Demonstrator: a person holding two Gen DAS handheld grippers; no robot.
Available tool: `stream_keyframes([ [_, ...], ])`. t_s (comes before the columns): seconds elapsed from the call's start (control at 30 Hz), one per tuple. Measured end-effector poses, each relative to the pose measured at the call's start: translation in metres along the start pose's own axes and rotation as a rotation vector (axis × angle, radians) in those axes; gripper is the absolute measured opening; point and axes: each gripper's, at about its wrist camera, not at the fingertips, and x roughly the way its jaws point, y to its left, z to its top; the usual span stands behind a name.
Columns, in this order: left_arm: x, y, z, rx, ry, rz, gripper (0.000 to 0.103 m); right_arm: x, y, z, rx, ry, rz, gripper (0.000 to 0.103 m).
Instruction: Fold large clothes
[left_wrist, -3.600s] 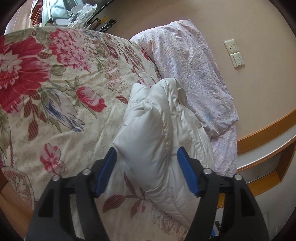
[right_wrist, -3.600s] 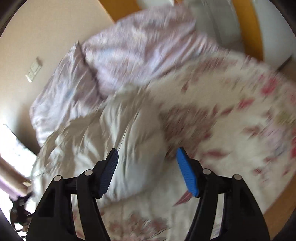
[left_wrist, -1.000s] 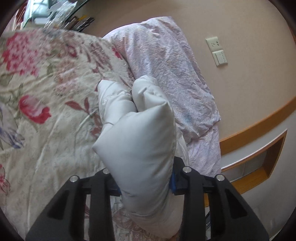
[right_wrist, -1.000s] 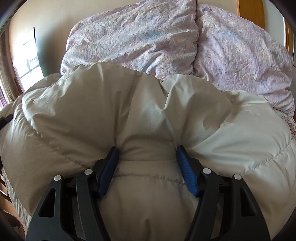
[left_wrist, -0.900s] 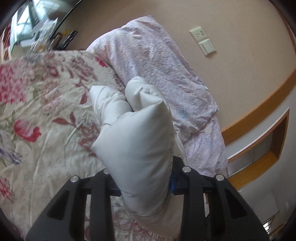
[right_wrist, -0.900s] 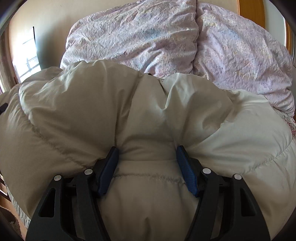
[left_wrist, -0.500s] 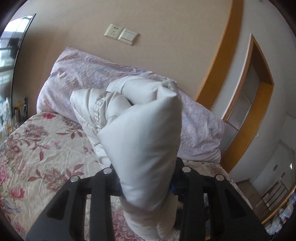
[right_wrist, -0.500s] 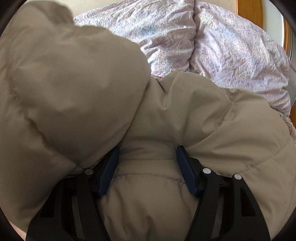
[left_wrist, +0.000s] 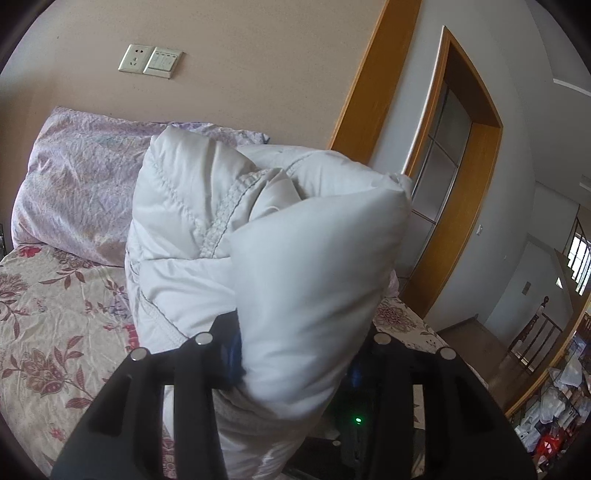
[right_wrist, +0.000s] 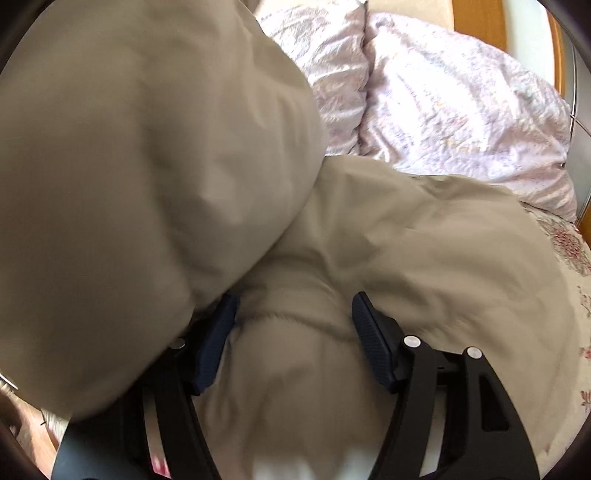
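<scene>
A puffy white quilted down jacket (left_wrist: 229, 236) fills the middle of the left wrist view, bunched and lifted off the floral bedspread (left_wrist: 55, 325). My left gripper (left_wrist: 295, 354) is shut on a thick fold of it, the blue pads mostly hidden by the fabric. In the right wrist view the same jacket (right_wrist: 424, 258) looks beige in shadow and covers most of the frame. My right gripper (right_wrist: 293, 325) has its blue pads on either side of a bunched fold, squeezing it. A large lobe of the jacket hangs over the left finger.
Two lilac pillows (right_wrist: 454, 107) lie at the head of the bed, also seen in the left wrist view (left_wrist: 77, 188). A wall with a socket and switch (left_wrist: 149, 61) rises behind. A wooden door frame (left_wrist: 454, 177) and a hallway lie to the right.
Both grippers closed on the jacket, and the left one lifted and swung it up toward the headboard wall. The lifted part now hangs over the right gripper's left side.
</scene>
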Motion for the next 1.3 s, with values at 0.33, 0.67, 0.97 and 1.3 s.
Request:
stream_keyframes([
  [0.33, 0.045, -0.041, -0.021, 0.044, 0.106, -0.076, 0.044, -0.066, -0.082, -0.033, 0.138, -0.049, -0.125, 0.070],
  [0.67, 0.094, -0.087, -0.058, 0.125, 0.238, -0.119, 0.045, -0.072, -0.111, -0.059, 0.181, -0.033, -0.150, 0.069],
  [0.97, 0.127, -0.115, -0.079, 0.194, 0.308, -0.124, 0.045, -0.076, -0.132, -0.075, 0.225, -0.022, -0.131, 0.069],
  [1.3, 0.144, -0.134, -0.093, 0.253, 0.337, -0.101, 0.048, -0.073, -0.142, -0.084, 0.288, -0.034, -0.083, 0.069],
])
